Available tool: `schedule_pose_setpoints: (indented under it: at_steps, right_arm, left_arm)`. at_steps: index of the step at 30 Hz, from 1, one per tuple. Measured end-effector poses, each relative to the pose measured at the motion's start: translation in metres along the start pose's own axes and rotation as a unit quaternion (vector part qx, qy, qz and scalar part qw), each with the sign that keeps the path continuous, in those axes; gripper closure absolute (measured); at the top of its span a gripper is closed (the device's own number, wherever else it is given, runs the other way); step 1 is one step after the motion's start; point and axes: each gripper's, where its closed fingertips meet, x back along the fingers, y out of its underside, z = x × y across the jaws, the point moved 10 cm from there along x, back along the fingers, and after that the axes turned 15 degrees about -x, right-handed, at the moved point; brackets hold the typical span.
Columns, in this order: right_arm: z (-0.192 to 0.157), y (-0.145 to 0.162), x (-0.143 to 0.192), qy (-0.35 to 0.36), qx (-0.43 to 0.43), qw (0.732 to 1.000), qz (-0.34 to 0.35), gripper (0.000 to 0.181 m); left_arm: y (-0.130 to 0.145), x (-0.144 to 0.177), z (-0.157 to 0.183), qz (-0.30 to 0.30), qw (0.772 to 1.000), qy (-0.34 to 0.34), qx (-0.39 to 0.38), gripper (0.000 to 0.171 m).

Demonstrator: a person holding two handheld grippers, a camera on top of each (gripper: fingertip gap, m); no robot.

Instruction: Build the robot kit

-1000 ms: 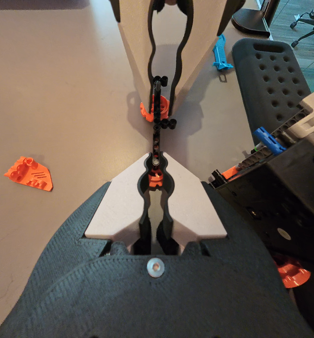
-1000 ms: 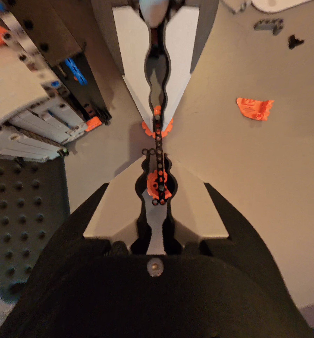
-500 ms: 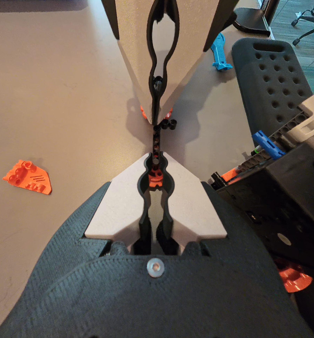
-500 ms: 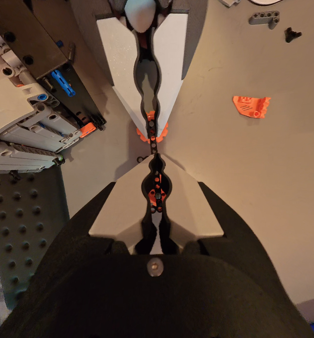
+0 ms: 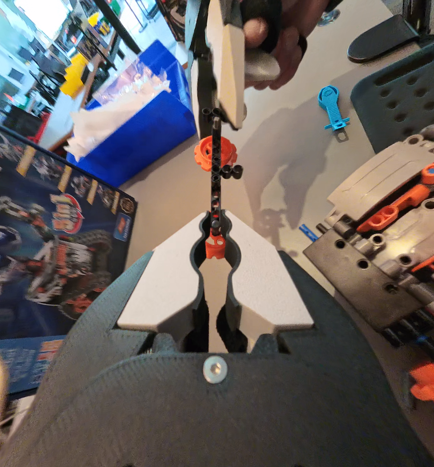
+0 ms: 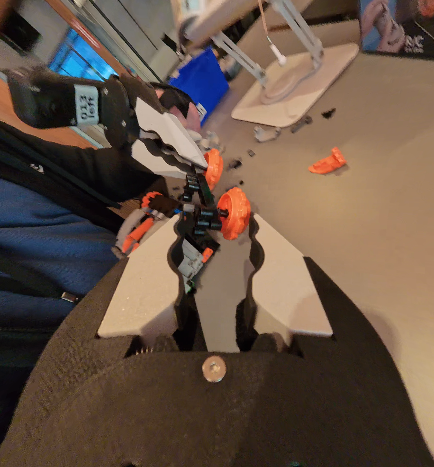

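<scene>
left tongs point(image 5: 214, 222): level, pointing forward, pinched tight on near end of black holed beam point(image 5: 216, 182); beam held off the surface point(image 5: 165, 197).
right tongs point(image 6: 214, 222): jaws spread wide, gripping nothing; in the left wrist view they point(image 5: 219, 118) hang tips-down at the beam's far end; contact unclear.
wheels: 2 orange, one near each beam end point(image 5: 214, 155), point(image 5: 214, 246).
model: 1 grey-black-orange build point(image 5: 387, 252), right of left tongs.
loose bits: 1 orange panel point(image 6: 328, 163), 1 blue tool point(image 5: 331, 106).
boxes: 1 printed box point(image 5: 49, 227), 1 blue box point(image 5: 145, 126).
</scene>
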Motion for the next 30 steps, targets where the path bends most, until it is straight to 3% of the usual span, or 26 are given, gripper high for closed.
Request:
schedule_pose_setpoints:
  at_steps: [3, 11, 17, 26, 30]
  right_arm:
    - [-0.011, 0.001, 0.000, -0.012, 0.020, 1.000, 0.016, 0.132]
    - [-0.048, -0.007, 0.009, -0.003, 0.082, 0.994, 0.071, 0.136]
    - [-0.061, -0.008, 0.006, 0.016, 0.116, 0.990, 0.073, 0.141]
    - [-0.067, -0.012, -0.009, -0.049, 0.098, 0.993, 0.047, 0.140]
    - [-0.065, -0.015, -0.009, -0.086, 0.073, 0.993, 0.045, 0.128]
  left_arm:
    - [-0.017, 0.008, -0.001, -0.006, 0.999, -0.026, -0.041, 0.164]
    - [-0.033, 0.026, -0.005, 0.015, 0.998, -0.057, -0.014, 0.165]
    - [-0.038, 0.040, -0.003, -0.013, 0.997, -0.071, -0.016, 0.165]
    - [-0.052, 0.068, 0.005, -0.056, 0.994, -0.091, -0.037, 0.165]
    - [-0.052, 0.079, 0.010, -0.095, 0.989, -0.093, -0.059, 0.165]
